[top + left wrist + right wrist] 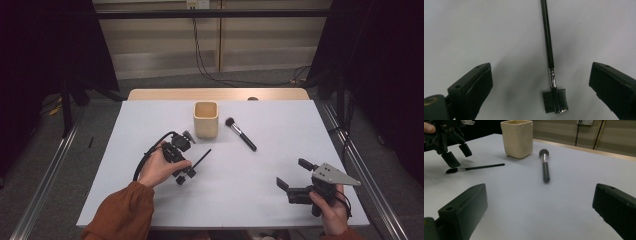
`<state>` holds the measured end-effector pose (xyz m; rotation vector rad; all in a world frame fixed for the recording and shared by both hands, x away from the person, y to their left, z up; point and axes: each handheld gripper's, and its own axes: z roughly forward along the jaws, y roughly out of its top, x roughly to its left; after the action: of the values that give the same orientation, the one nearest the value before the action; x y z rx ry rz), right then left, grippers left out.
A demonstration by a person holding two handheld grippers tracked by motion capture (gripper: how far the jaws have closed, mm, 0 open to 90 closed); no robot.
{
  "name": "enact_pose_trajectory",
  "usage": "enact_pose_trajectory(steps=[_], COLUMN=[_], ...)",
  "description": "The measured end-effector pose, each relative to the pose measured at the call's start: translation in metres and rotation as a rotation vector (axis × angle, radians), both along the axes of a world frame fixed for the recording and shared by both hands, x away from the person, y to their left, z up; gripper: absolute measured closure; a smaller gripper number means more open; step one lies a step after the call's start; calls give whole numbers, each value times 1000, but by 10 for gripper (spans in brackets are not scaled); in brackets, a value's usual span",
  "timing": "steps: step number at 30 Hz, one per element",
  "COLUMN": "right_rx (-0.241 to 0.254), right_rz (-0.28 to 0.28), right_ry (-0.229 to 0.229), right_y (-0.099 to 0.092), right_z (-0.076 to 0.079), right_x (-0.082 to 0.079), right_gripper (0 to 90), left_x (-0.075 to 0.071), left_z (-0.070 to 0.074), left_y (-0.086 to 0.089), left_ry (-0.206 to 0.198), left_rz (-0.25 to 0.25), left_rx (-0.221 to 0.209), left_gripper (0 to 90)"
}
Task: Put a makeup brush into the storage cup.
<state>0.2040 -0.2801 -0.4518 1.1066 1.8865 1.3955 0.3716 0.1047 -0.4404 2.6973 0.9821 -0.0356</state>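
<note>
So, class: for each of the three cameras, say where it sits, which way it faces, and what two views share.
High view: above the person's side, looking forward and down on the table; forearms, hands, both tools.
Left gripper view: on the left tool, facing down at the thin brush; its open jaws.
Right gripper view: on the right tool, facing across to the cup and thick brush; its open jaws.
Shared: both gripper views show the thin brush.
</note>
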Motion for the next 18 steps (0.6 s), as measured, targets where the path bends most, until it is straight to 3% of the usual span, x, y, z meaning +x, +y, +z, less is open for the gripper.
enact_pose_trajectory(steps=[7, 11, 13, 15, 18], right_rx=[1, 0, 0, 0, -2], right_rz=[-1, 2, 0, 1, 2], right_ry=[1, 0, 2, 2, 2], right_y=[0, 0, 0, 0, 0], right_z=[0, 0, 0, 0, 0], right_x=[0, 0, 0, 0, -1], right_gripper=[0, 0, 0, 0, 0], left_x=[0, 0, -3, -3, -1], left_z=[-7, -13, -14, -15, -13], left_y=[-7, -10, -15, -15, -13], left_ry=[2, 16, -10, 2, 5], left_rz=[-4, -11, 10, 42, 50], left_rx=[73, 103, 131, 133, 133], left_gripper=[55, 132, 131, 123, 154])
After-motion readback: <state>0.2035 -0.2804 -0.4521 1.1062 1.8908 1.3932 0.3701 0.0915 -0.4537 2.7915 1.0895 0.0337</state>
